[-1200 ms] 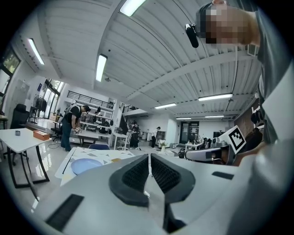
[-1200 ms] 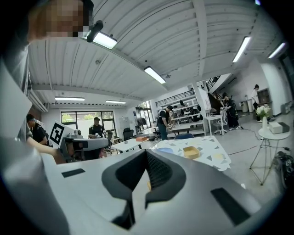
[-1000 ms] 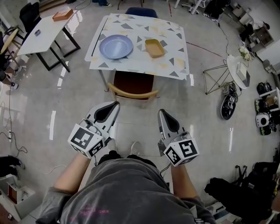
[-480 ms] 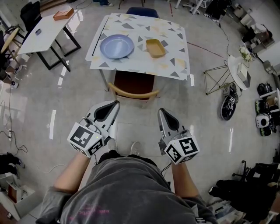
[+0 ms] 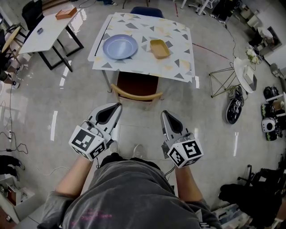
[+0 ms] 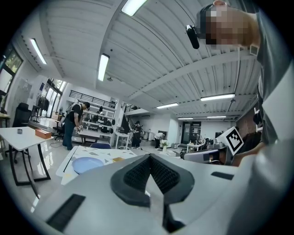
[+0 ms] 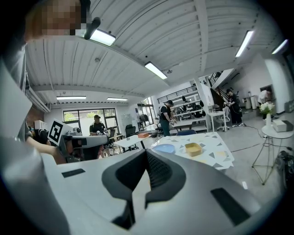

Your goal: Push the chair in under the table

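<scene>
Nearest the person, the left tool [image 5: 116, 107] and the right tool [image 5: 166, 115] were held out level in front of the body, side by side and a little apart. Both were clenched, pads meeting, with nothing between them. Held so, blunt tips forward, they looked suited to pressing against something rather than gripping it.

Beyond them, across a strip of bare floor [image 5: 80, 103], stood the chair [image 5: 136, 84]. Its curved wooden backrest [image 5: 136, 95] faced the person, near the tool tips but clear of both, lying roughly between the two lines along which they pointed. The dark seat reached under the near edge of the patterned worktop [image 5: 147, 60], while the backrest stood out just short of that edge. That fits a chair only partly in, or one already as far in as it goes; the views did not settle which.

On the worktop lay a blue plate [image 5: 119, 46] and a yellow tray [image 5: 159, 48]. A blue chair [image 5: 145, 11] showed at its far side.
</scene>
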The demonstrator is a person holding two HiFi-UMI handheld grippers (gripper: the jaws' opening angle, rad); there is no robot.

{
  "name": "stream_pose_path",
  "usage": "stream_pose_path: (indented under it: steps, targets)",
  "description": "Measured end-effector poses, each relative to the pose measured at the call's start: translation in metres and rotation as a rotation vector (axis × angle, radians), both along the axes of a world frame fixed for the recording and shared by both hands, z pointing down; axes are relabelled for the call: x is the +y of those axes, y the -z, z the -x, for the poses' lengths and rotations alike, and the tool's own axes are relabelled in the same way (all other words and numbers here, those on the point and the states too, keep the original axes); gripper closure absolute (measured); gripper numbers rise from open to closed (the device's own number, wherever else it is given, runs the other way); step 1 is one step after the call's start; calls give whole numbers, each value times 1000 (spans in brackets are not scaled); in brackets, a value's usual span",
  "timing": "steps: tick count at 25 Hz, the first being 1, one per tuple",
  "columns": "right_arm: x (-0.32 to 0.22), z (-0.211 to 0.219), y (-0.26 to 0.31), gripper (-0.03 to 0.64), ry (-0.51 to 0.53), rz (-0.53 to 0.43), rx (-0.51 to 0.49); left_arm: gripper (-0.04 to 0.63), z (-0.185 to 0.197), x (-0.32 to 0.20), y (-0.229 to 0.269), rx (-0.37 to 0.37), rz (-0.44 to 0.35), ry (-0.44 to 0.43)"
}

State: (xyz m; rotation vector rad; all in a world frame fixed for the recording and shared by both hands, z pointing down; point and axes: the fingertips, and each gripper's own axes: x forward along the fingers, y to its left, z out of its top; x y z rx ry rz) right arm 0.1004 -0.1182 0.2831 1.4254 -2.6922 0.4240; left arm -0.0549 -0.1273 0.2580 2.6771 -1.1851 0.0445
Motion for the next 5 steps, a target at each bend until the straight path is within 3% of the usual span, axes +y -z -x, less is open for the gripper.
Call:
stream_pose_path:
  steps: [5]
  targets:
    - [-1,-5,0,615,3,3,-3,594,-7,-1,3,-4,-4,-4]
